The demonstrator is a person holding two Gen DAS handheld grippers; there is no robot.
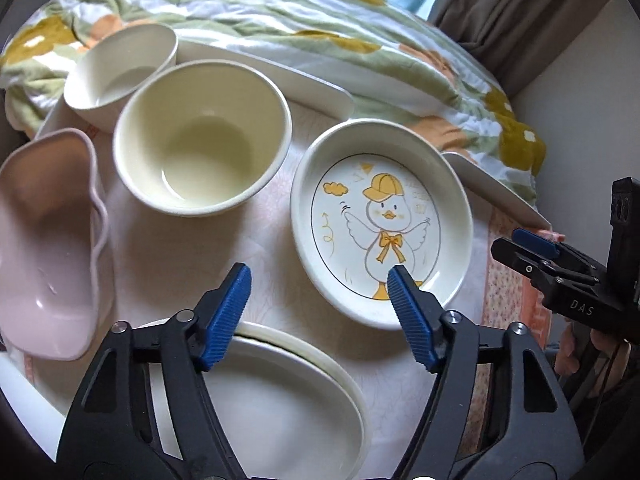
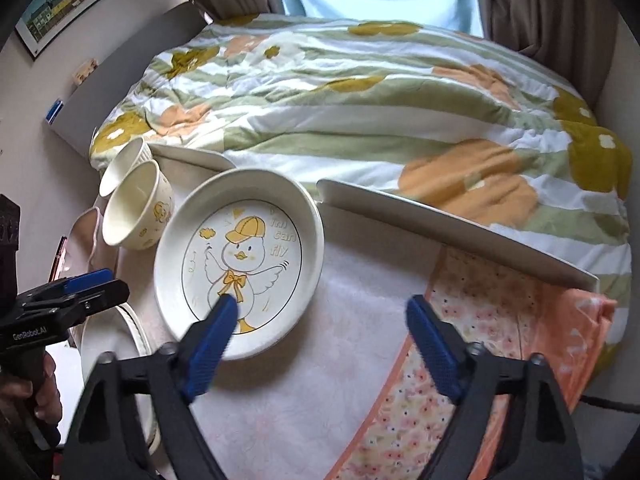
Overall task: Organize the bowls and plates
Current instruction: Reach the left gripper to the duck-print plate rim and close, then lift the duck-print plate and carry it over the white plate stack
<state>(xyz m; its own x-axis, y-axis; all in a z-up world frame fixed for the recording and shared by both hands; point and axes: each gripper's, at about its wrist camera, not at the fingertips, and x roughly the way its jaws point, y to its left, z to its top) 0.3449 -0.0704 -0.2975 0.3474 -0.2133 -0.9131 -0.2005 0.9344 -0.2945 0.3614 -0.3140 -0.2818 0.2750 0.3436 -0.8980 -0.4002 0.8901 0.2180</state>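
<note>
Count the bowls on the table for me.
3: a pink bowl at the left edge, a cream bowl beside it, a white bowl behind. More may be hidden.

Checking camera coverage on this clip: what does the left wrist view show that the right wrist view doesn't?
Only the left wrist view shows the whole pink bowl and the insides of both cream bowls.

Only the right wrist view shows the framed picture on the wall and the peach floral cloth.

Both show the duck plate, the stacked white plates, the flowered blanket, and each other's open gripper.
</note>
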